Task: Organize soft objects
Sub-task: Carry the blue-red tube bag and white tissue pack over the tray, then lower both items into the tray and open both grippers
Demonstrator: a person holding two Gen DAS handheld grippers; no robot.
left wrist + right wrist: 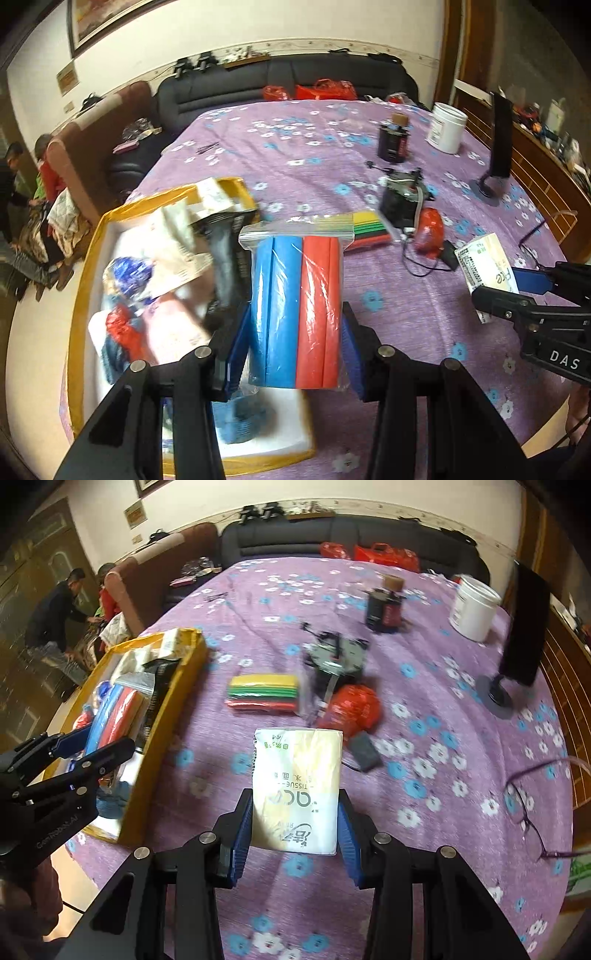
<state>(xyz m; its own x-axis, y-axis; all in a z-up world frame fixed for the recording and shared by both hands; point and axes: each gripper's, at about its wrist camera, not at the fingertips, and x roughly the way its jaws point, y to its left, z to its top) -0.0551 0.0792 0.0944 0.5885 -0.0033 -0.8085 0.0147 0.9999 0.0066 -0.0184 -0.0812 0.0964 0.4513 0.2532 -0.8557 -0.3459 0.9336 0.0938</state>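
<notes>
Over yellow-rimmed box (pixel 86 266): left gripper (pixel 295 350) clamps clear bag of blue-red foam sheets (pixel 295 310), upright; right gripper (pixel 295 834) clamps crinkly plastic tissue pack (pixel 297 786), long axis forward.

"DAS" on right claw (pixel 517 291); tissue pack (pixel 295 794) "TISSUE", seemingly

Bagged foam (pixel 295 314), tissue pack (pixel 297 790) aloft

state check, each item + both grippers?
left gripper: shut on blue-and-red foam bag, over the box
right gripper: shut on tissue pack, above the table
yellow box: open, holding several items
striped foam bag: lying on tablecloth
white tub: upright, lidless
</notes>
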